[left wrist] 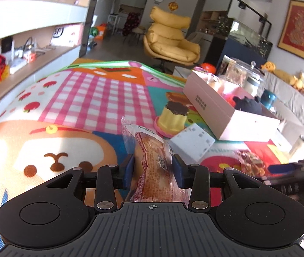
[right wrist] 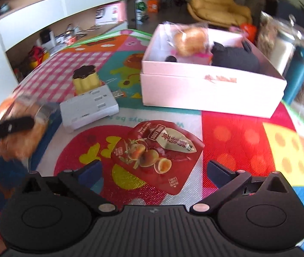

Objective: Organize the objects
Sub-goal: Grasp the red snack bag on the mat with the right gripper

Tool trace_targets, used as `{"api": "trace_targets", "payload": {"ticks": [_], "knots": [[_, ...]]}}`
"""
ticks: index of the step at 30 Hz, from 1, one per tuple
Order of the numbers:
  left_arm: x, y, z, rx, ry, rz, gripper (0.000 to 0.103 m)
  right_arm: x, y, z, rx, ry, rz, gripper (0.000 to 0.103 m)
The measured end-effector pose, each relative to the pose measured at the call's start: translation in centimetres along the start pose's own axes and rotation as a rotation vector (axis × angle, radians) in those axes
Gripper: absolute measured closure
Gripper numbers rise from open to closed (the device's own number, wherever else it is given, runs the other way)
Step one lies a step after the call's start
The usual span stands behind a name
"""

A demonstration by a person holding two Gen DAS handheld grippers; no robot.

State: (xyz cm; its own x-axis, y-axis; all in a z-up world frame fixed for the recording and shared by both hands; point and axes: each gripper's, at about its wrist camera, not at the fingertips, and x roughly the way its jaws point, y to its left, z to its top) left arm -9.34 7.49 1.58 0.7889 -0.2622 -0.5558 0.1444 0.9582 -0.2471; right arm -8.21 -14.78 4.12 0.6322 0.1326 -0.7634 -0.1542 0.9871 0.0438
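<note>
My left gripper (left wrist: 153, 168) is shut on a clear-wrapped bread packet (left wrist: 152, 156), held above the colourful play mat (left wrist: 83, 98); it shows blurred at the left of the right wrist view (right wrist: 21, 128). My right gripper (right wrist: 154, 169) is open, its fingers either side of a red snack pouch (right wrist: 158, 152) lying flat on the mat. A pink open box (right wrist: 205, 85) stands behind, holding a wrapped bun (right wrist: 191, 38) and a black plush (right wrist: 235, 57). The box also shows in the left wrist view (left wrist: 220, 109).
A white USB charger block (right wrist: 89, 109) and a yellow pudding toy (right wrist: 85, 81) sit left of the box. A teal cup (right wrist: 299, 72) and glass jars (left wrist: 241, 72) stand behind it. A yellow armchair (left wrist: 169, 40) and shelves (left wrist: 23, 49) lie beyond the mat.
</note>
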Motion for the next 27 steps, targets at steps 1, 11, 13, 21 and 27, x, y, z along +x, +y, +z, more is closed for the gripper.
{"api": "trace_targets", "payload": {"ticks": [1, 11, 13, 21, 27], "knots": [[0.0, -0.1, 0.0, 0.004, 0.001, 0.001, 0.060, 0.3, -0.1, 0.1, 0.018, 0.005, -0.007, 0.000], [-0.2, 0.5, 0.2, -0.027, 0.008, -0.011, 0.060, 3.3, 1.7, 2.7, 0.001, 0.013, -0.038, 0.000], [-0.2, 0.8, 0.2, -0.035, 0.009, -0.018, 0.060, 3.6, 2.1, 2.9, -0.025, -0.002, -0.031, 0.003], [-0.3, 1.2, 0.2, -0.049, 0.009, -0.026, 0.060, 1.5, 2.9, 1.7, -0.167, -0.036, -0.008, 0.023], [-0.3, 1.2, 0.2, -0.049, 0.009, -0.027, 0.060, 0.6, 1.2, 0.9, -0.165, -0.022, -0.030, 0.013]]}}
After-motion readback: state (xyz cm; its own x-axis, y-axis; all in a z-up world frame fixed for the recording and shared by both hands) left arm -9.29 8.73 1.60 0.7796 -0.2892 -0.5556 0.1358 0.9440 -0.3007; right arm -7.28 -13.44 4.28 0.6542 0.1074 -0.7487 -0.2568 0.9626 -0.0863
